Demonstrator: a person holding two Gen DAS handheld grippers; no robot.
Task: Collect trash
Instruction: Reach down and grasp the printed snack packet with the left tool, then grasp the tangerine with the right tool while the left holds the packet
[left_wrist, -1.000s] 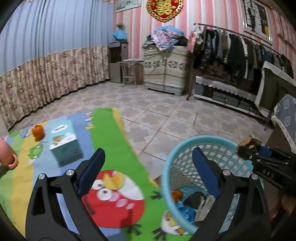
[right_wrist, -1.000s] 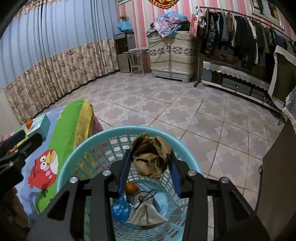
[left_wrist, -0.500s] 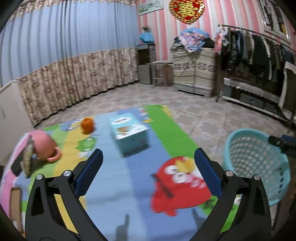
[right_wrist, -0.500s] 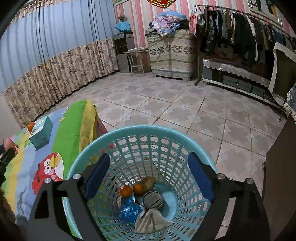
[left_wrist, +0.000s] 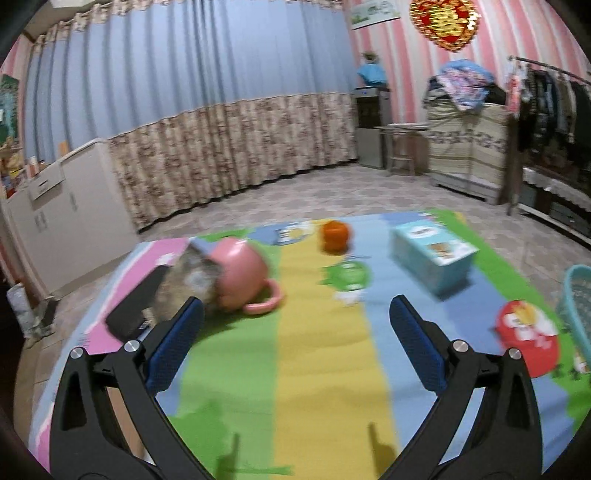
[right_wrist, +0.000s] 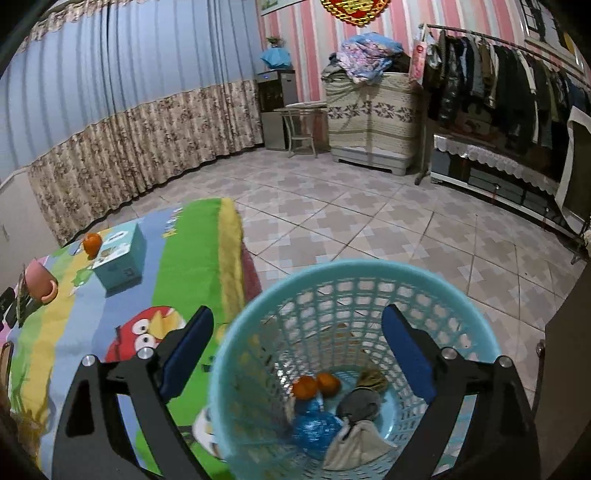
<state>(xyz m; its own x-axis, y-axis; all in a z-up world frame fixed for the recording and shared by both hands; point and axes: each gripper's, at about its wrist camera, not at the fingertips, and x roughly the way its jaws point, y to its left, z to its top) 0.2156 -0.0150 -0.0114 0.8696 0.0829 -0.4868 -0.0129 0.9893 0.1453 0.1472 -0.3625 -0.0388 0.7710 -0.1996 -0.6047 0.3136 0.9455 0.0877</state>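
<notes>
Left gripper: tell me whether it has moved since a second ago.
Yes. The left gripper has swung leftward, away from the basket, which was between its fingers and now sits at the view's right edge.

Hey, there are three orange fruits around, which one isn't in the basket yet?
The orange on the mat, beside the blue box. The other two already lie at the bottom of the basket.
</notes>
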